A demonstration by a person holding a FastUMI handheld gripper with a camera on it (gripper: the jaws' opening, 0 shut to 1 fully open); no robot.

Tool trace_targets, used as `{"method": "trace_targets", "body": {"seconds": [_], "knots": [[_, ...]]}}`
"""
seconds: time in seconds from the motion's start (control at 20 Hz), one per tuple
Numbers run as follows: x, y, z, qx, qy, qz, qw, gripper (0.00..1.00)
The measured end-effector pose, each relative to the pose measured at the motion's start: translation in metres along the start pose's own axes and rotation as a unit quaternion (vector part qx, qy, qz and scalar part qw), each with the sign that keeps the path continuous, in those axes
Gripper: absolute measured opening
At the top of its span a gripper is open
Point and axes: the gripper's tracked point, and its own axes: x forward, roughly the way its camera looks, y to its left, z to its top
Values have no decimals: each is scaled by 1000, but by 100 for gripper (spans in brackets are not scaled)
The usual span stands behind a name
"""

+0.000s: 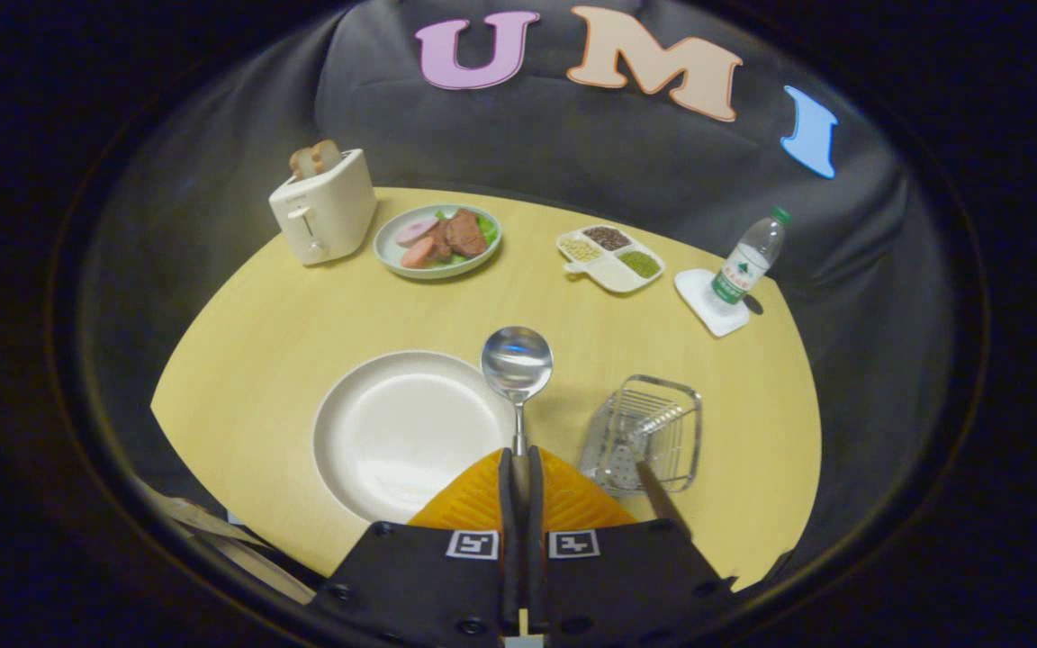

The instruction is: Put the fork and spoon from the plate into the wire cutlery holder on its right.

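On the far left of the table (239,360) stands a toaster (320,216) with bread in it, then a dish of food (437,241), both well beyond the work and out of the way. Nearer, the plate (392,432) lies bare, just left of the fingers. The gripper (519,468) is pinched on the spoon (517,364) by its handle, both fingers pressing it, with the bowl pointing ahead and held above the plate's right rim, so the spoon appears lifted clear. To its right sits the wire holder (644,432), with the fork (653,459) seemingly already in it, its handle slanting out toward the gripper. The step in hand looks like carrying the spoon across and dropping it in. To do that well, I would keep the pinch firm, since a smooth thin handle may swivel; carry it right, above the holder's rim; tip the bowl downward over the open part away from the fork's handle; and release only once the bowl is inside, lest the light holder tip. A divided tray (610,256) and a bottle (748,261) on a coaster (707,301) stand farther right, well apart.
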Motion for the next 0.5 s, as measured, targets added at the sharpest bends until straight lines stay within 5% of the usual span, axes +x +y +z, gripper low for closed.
{"method": "trace_targets", "body": {"seconds": [0.5], "knots": [[-13, -72, -30, 55, 62, -62, 995, 6]]}}
